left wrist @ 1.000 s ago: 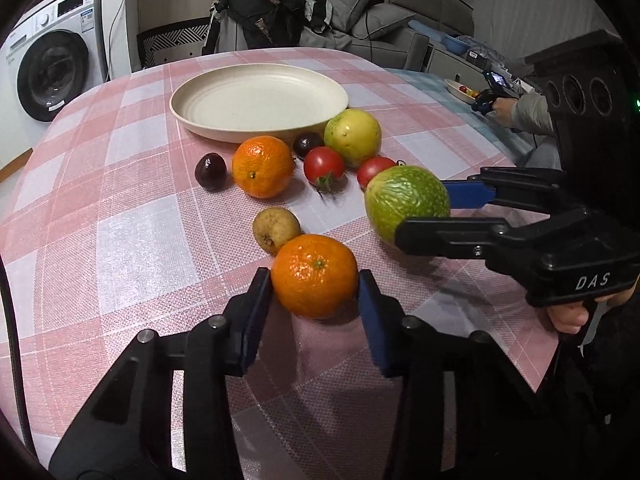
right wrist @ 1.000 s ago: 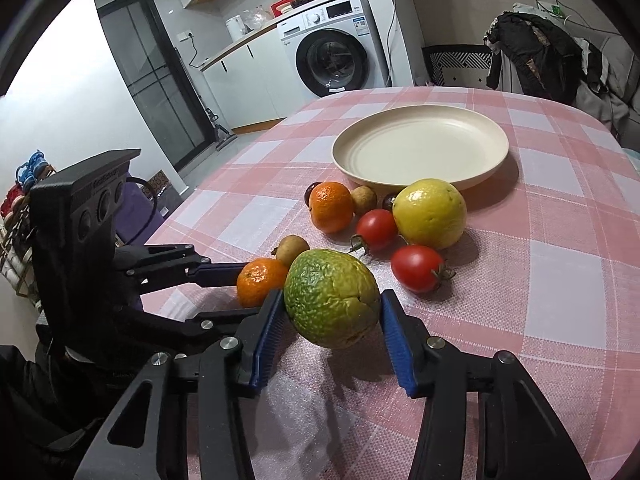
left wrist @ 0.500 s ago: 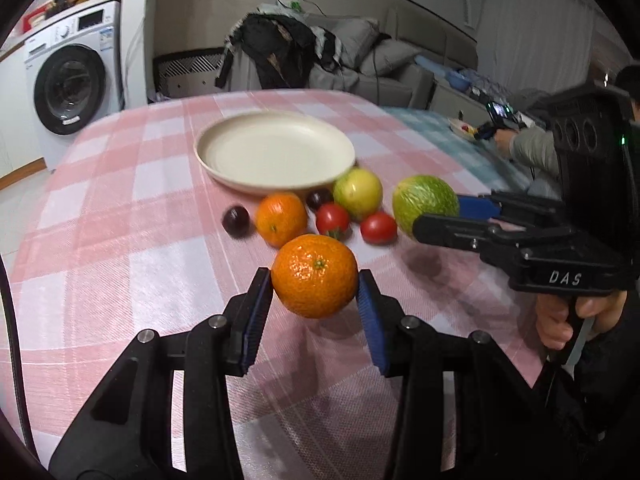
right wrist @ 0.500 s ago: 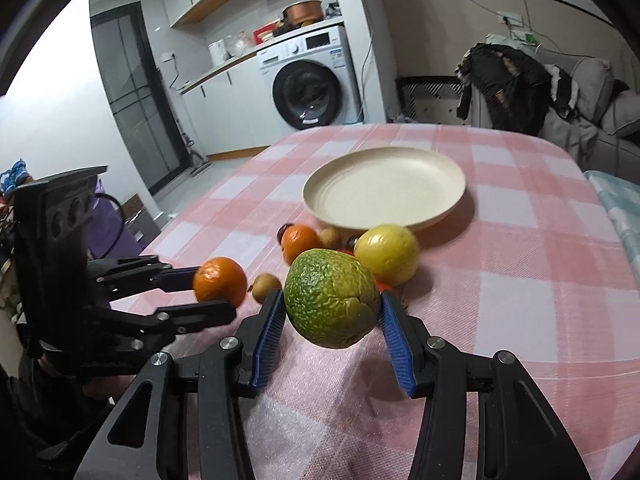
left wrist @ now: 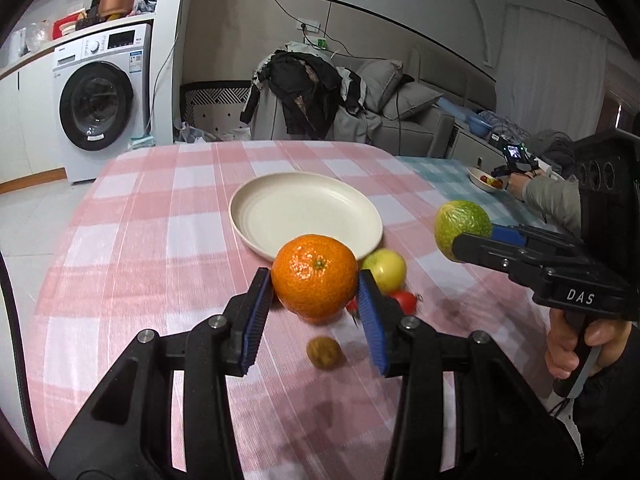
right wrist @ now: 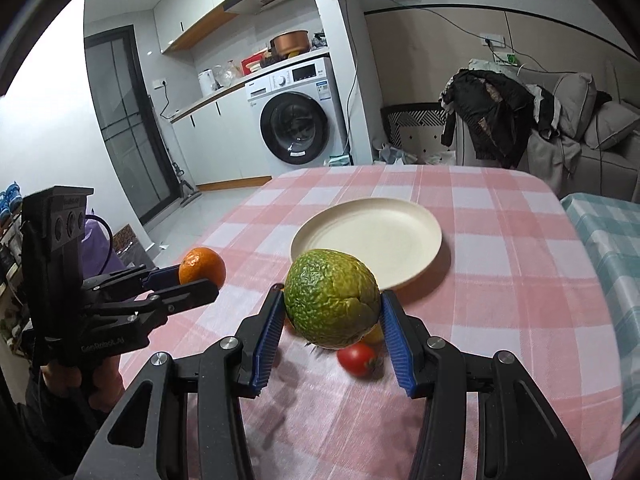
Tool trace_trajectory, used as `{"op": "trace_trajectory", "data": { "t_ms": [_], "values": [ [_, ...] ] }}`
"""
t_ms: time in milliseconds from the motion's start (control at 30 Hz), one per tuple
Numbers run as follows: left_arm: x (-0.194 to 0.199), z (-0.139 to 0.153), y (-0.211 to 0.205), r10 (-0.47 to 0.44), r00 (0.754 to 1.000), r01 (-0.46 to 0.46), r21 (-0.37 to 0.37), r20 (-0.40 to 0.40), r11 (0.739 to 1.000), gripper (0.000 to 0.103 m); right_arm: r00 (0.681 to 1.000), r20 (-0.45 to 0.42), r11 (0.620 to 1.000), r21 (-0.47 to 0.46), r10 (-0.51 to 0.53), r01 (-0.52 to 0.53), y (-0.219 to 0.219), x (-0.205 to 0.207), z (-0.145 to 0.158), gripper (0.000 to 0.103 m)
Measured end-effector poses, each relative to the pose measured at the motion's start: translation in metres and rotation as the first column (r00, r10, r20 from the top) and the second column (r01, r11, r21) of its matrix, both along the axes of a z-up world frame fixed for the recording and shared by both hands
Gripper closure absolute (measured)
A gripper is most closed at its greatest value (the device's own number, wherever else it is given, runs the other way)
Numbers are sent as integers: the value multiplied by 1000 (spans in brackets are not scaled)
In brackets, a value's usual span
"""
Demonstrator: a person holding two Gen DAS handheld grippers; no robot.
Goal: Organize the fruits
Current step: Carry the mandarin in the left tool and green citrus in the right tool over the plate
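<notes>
My left gripper (left wrist: 316, 316) is shut on an orange (left wrist: 315, 280) and holds it in the air above the table, short of the empty cream plate (left wrist: 306, 210). My right gripper (right wrist: 332, 332) is shut on a rough green fruit (right wrist: 332, 298), also lifted, near the plate (right wrist: 368, 240). Each held fruit shows in the other view: the green fruit (left wrist: 462, 228) at the right, the orange (right wrist: 202, 266) at the left. A yellow-green fruit (left wrist: 386, 268), a red tomato (left wrist: 406, 300) and a small brown fruit (left wrist: 324, 352) lie on the table below; other fruits are hidden behind the held ones.
The table has a pink checked cloth (left wrist: 140, 240). A second table with a teal cloth (right wrist: 608, 232) adjoins on the right, where another person (left wrist: 552, 196) works at a small bowl. A washing machine (right wrist: 298, 120) and a sofa with clothes (left wrist: 320, 96) stand behind.
Both grippers have risen well above the table with their fruits, the orange and the green fruit. The fruits left on the table now appear lower and partly hidden.
</notes>
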State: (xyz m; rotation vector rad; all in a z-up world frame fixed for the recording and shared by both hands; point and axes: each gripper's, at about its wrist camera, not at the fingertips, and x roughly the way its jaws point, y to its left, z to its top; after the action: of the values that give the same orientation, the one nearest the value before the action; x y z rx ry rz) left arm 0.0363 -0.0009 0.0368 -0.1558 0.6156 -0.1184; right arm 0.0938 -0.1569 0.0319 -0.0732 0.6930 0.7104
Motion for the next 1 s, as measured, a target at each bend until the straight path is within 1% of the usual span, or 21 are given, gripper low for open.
{"op": "trace_trajectory", "data": {
  "t_ms": [300,467,667,800,1000],
  "values": [
    [38,5,-4,-6,1000,6,-5,3,1000,63,999,-3,999,5,-44,44,-6,32,-2,53],
    [55,7,-10,-14,1000,14,9,6,1000,63,996,-24,996,22,-80,81,-11,51,-4,53],
    [72,6,-11,-13,1000,13,15,7,1000,63,994,-54,995,40,-92,95,-10,67,-7,53],
    [90,-1,-8,-14,1000,14,7,-10,1000,63,993,-70,995,33,-96,99,-7,77,-11,53],
    [119,-20,-6,-20,999,21,28,-45,999,63,990,-101,995,26,-95,98,1,96,-22,53]
  ]
}}
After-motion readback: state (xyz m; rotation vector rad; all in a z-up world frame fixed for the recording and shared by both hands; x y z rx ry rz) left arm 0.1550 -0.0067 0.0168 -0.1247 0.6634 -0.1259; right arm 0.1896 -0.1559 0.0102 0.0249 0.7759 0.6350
